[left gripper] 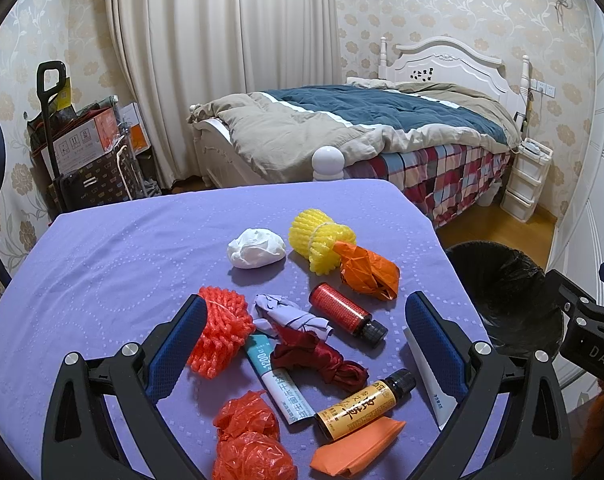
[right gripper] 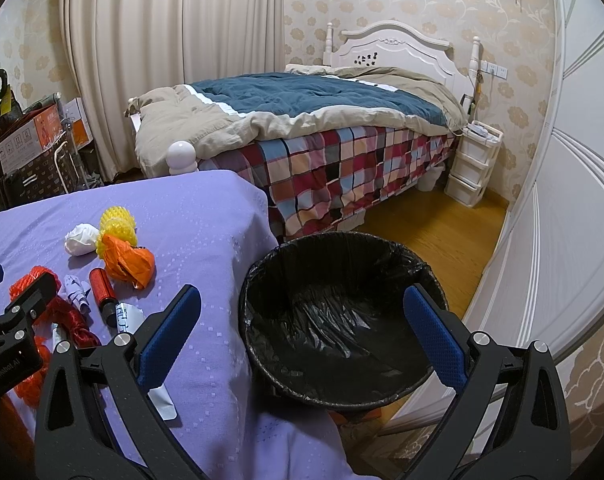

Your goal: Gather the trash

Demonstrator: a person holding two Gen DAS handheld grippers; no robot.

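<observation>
Trash lies on the purple-covered table [left gripper: 102,264]: a white paper wad [left gripper: 256,253], a yellow foam net [left gripper: 320,242], an orange bag [left gripper: 368,274], a red bottle [left gripper: 346,312], a red foam net [left gripper: 220,330], crumpled lilac paper [left gripper: 290,316], a dark red ribbon [left gripper: 318,358], a white tube [left gripper: 280,380], an amber bottle [left gripper: 364,404] and red plastic [left gripper: 248,436]. My left gripper [left gripper: 306,344] hangs open above this pile, holding nothing. My right gripper [right gripper: 302,332] is open over the rim of the black-lined bin [right gripper: 342,320], empty.
The bin stands on the wooden floor [right gripper: 442,232] right of the table [right gripper: 206,232]. Behind are a bed [left gripper: 382,128], white drawers [right gripper: 474,160], curtains [left gripper: 222,40], stacked boxes with a trolley [left gripper: 82,148], and a wardrobe [right gripper: 574,160] at right.
</observation>
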